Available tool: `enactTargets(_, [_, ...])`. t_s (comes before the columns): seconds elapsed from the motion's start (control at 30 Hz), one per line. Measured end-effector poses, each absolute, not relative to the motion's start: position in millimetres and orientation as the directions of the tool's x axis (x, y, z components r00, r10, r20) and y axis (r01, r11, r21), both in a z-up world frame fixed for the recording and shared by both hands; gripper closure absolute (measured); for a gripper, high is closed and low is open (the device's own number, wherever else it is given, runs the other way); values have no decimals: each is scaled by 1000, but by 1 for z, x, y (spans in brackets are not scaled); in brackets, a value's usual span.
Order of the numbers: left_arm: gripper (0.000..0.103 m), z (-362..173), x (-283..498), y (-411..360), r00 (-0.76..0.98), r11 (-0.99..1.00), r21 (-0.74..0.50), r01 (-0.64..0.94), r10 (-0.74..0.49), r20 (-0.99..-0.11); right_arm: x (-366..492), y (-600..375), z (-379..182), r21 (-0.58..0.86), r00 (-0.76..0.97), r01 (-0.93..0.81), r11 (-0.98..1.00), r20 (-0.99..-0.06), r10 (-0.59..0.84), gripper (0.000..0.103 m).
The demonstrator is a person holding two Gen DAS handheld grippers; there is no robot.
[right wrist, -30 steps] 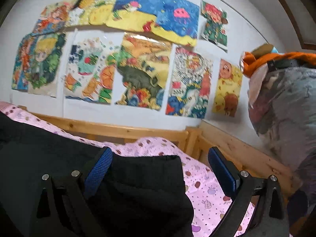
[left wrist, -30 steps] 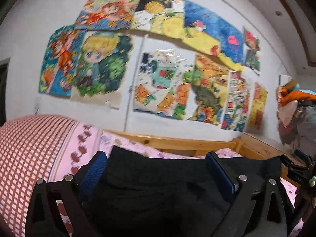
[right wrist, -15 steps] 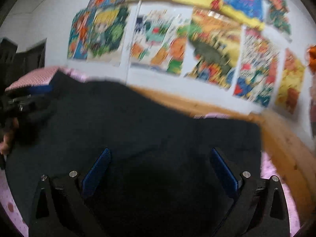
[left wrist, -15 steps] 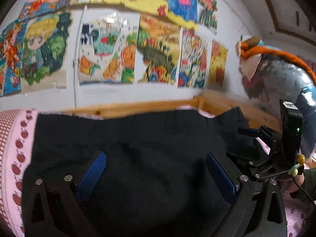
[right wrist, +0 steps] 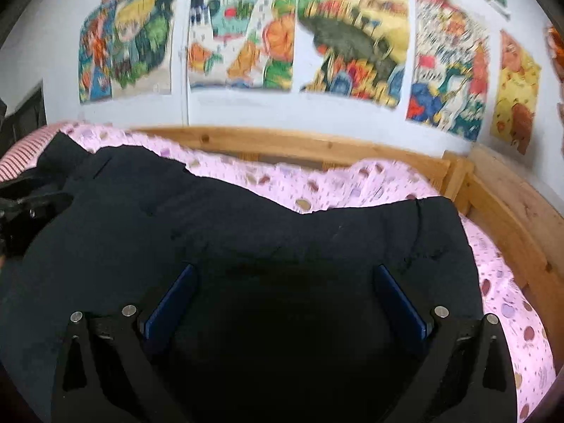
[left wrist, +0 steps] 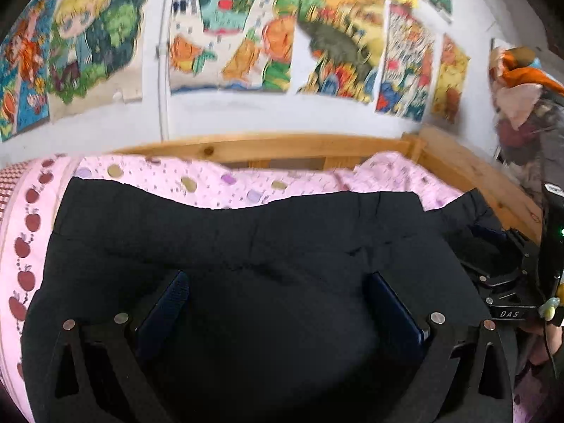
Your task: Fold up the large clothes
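Spreading wide over dark cloth, the right gripper (right wrist: 282, 296) has its jaws opening at this moment, the blue-padded fingers (right wrist: 172, 299) standing well apart with the black fabric garment (right wrist: 268, 225) below and between them, and neither pad pressing on it. The left gripper (left wrist: 278, 303) likewise has its blue-padded fingers (left wrist: 165, 306) set far apart over the same garment, clamping nothing that can be seen (both views are somewhat blurred). The garment lies spread flat across the pink dotted bedsheet (right wrist: 352, 183), its far edge wavy, with the sheet showing beyond it and along the right side. At the left a pink pillow printed with red apples (left wrist: 24, 232) sits just beside the garment. A light wooden bed frame (left wrist: 282, 148) runs behind the sheet, and above it colourful paper drawings (left wrist: 229, 35) cover the white wall (left wrist: 246, 112). In the left wrist view the right gripper's black body shows at the right edge, over the garment's corner.
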State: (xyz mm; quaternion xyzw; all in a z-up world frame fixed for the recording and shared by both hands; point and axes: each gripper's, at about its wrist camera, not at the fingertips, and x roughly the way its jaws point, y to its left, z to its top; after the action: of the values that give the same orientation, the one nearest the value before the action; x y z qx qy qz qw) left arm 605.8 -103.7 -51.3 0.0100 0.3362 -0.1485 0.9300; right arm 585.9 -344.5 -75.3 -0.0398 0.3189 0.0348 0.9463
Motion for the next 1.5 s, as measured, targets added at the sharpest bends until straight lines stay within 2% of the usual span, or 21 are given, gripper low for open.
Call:
enactTargets(0.17, [0, -72, 630, -109, 667, 953, -63, 296, -253, -700, 612, -348, -94, 7, 718, -90, 996, -693, 70, 2])
enactTargets(0.3, [0, -81, 638, -114, 646, 953, -54, 297, -242, -724, 620, -353, -107, 74, 684, -93, 993, -720, 118, 1])
enactTargets(0.5, [0, -86, 634, -114, 649, 951, -56, 303, -249, -719, 611, -360, -118, 156, 704, -91, 984, -688, 175, 1])
enactTargets(1.2, [0, -90, 625, -114, 675, 950, -42, 310, -251, -694, 605, -363, -120, 151, 734, -88, 985, -658, 166, 1])
enactTargets(1.5, [0, -90, 610, -111, 716, 950, -22, 310, -249, -652, 591, -360, -115, 99, 768, -81, 992, -627, 126, 1])
